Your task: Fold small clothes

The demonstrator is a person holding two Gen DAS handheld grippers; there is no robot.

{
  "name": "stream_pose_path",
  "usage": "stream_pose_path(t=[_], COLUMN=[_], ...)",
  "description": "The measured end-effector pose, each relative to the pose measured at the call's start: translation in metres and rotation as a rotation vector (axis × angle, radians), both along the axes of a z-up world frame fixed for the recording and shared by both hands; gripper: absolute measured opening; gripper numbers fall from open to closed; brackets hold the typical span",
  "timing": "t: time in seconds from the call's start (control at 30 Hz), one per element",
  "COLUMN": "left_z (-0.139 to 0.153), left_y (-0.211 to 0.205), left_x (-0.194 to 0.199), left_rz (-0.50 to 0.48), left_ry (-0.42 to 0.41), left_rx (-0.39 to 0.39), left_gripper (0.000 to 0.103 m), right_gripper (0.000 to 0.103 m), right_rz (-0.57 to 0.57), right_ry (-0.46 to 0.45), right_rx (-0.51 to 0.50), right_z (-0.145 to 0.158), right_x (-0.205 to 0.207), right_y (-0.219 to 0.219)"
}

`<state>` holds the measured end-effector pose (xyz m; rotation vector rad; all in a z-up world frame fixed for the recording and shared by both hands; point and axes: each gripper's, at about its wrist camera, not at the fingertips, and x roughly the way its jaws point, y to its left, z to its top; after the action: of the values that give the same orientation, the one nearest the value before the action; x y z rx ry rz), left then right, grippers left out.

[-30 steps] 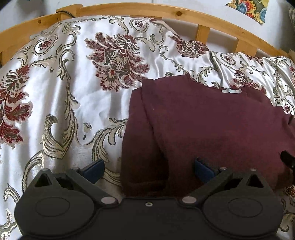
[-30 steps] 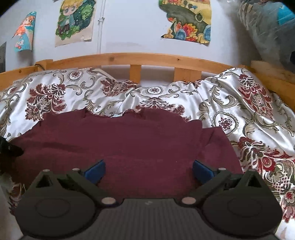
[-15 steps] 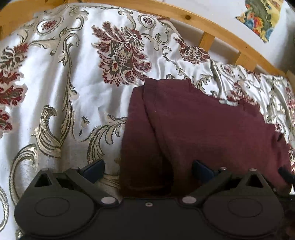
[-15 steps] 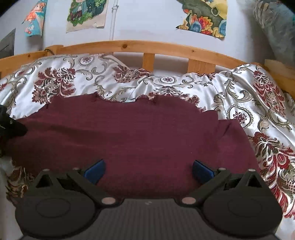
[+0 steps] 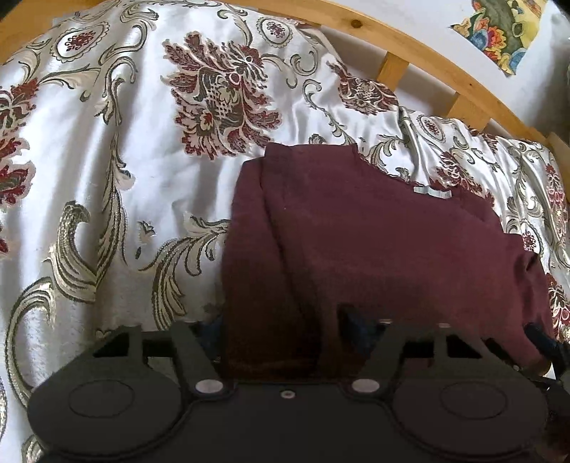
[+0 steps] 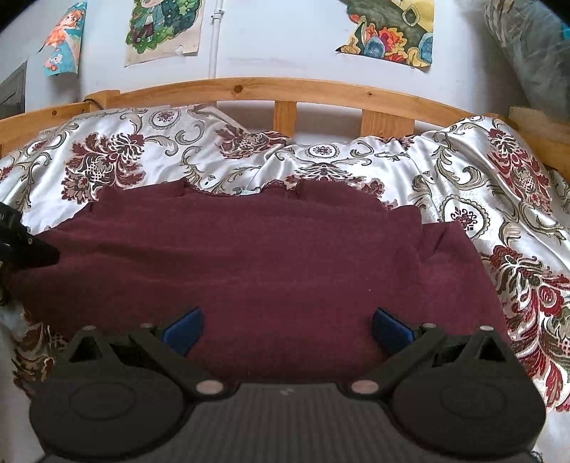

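A dark maroon knit garment (image 5: 374, 242) lies flat on the floral satin bedspread (image 5: 107, 178), its sleeve folded in along the left side and a white neck label (image 5: 431, 192) at its far edge. My left gripper (image 5: 281, 326) is open, its blue-padded fingers astride the garment's near left hem, the pads partly hidden by cloth. The garment also fills the right wrist view (image 6: 267, 263). My right gripper (image 6: 286, 329) is open over its near edge. The left gripper's tip (image 6: 32, 249) shows at the far left of that view.
A curved wooden bed rail (image 6: 285, 92) with slats runs behind the bedspread. Posters (image 6: 388, 32) hang on the white wall. A grey bundle (image 6: 534, 53) sits at the upper right. The bedspread is wrinkled near the rail.
My left gripper has moved forward and down onto the garment's near left hem, and its fingers have drawn a little closer together. My right gripper has lowered toward the garment's near edge.
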<state>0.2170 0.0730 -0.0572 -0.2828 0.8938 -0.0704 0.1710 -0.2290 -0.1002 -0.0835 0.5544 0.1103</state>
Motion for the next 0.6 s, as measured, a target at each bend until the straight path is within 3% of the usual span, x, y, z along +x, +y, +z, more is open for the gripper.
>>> stream_pose_path(t=[0.13, 0.2, 0.43, 0.6], left_z=[0.006, 0.012, 0.048, 0.084], left_y=[-0.001, -0.007, -0.047, -0.088], left_x=[0.001, -0.001, -0.007, -0.007], left_rz=[0.048, 0.060, 0.029, -0.066], left_ry=[0.024, 0.018, -0.064, -0.158], left_rx=[-0.011, 0.018, 0.188, 0.303], left_gripper=[0.038, 0.023, 0.016, 0.015], right_gripper=[0.103, 0.103, 0.103, 0.103], right_rz=[-0.002, -0.002, 0.002, 0.008], right_ry=[0.001, 0.001, -0.016, -0.089], right_rx=[0.001, 0.002, 0.021, -0.060], right_z=[0.000, 0.000, 0.015, 0.035], right_x=[0.000, 0.000, -0.006, -0.016], right_y=[0.000, 0.000, -0.003, -0.006])
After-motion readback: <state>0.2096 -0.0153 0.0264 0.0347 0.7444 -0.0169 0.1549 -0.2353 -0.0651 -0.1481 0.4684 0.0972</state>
